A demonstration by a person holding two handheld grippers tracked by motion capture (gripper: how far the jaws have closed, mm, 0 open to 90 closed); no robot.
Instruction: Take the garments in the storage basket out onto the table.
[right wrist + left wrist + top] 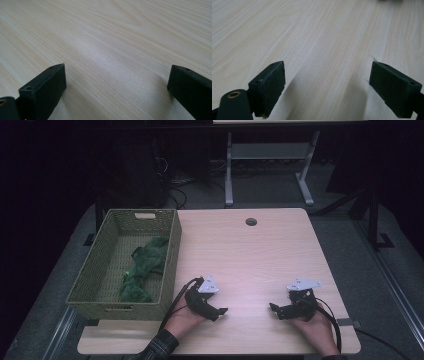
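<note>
Two grippers are held low over a pale wooden surface, one in each hand. The left gripper is seen near the front edge, just to the right of a woven green basket. The right gripper is held further to the right, well apart from the left one, and the two are pointed toward each other.

In the left gripper view, the fingers are spread wide, and only bare wood is seen between them. In the right gripper view, the fingers are spread wide too, with nothing pinched between them.

The basket is set on the left side of the surface. A crumpled green cloth is laid inside it, on the bottom, nearer the right wall. The cloth is not touched by either gripper. A small round hole is seen in the surface near the far edge.
</note>
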